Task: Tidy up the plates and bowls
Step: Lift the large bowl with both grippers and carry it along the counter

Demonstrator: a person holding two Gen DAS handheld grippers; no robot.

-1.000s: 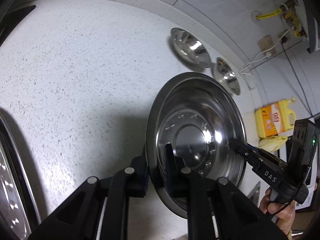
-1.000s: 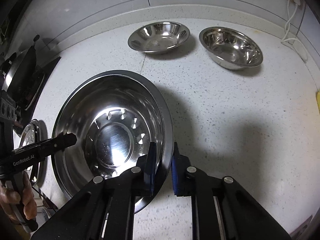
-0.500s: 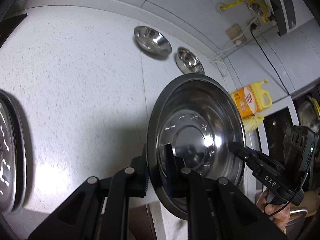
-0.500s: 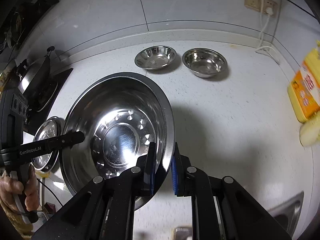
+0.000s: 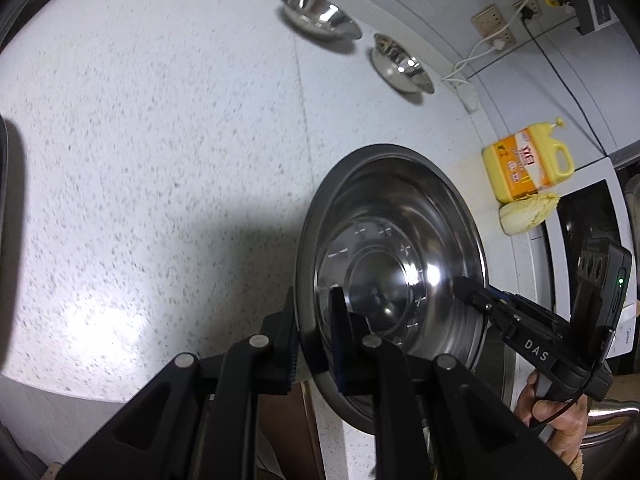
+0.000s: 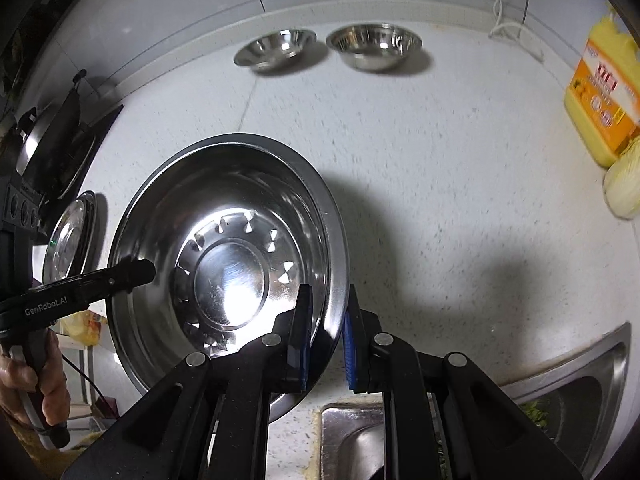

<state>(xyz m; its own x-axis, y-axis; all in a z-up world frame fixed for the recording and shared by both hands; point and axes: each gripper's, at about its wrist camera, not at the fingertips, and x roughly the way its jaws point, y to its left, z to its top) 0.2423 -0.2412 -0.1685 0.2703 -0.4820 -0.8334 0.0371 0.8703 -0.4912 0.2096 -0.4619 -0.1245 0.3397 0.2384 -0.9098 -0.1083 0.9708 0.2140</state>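
Because the basin [image 6: 224,248] is wide, each side takes a clamp: left gripper [image 5: 314,338] pinches one rim, right gripper [image 6: 325,338] the opposite, holding it above the counter [image 6: 440,184], near two bowls [image 6: 276,49].

I hold the big bowl [image 6: 224,240] between both grippers above the counter [image 6: 440,160]: my left gripper [image 5: 314,336] has its near-left rim, my right gripper [image 6: 325,338] the opposite rim. Far back, near the wall, two small bowls sit side by side, the left one [image 6: 276,48] just beside the right one [image 6: 374,50]. At the counter's right edge a jug [image 6: 600,92] stands with a cabbage [image 6: 622,188] touching it in front. A plate [image 6: 70,236] lies at the left, the sink [image 6: 400,436] nearest me.
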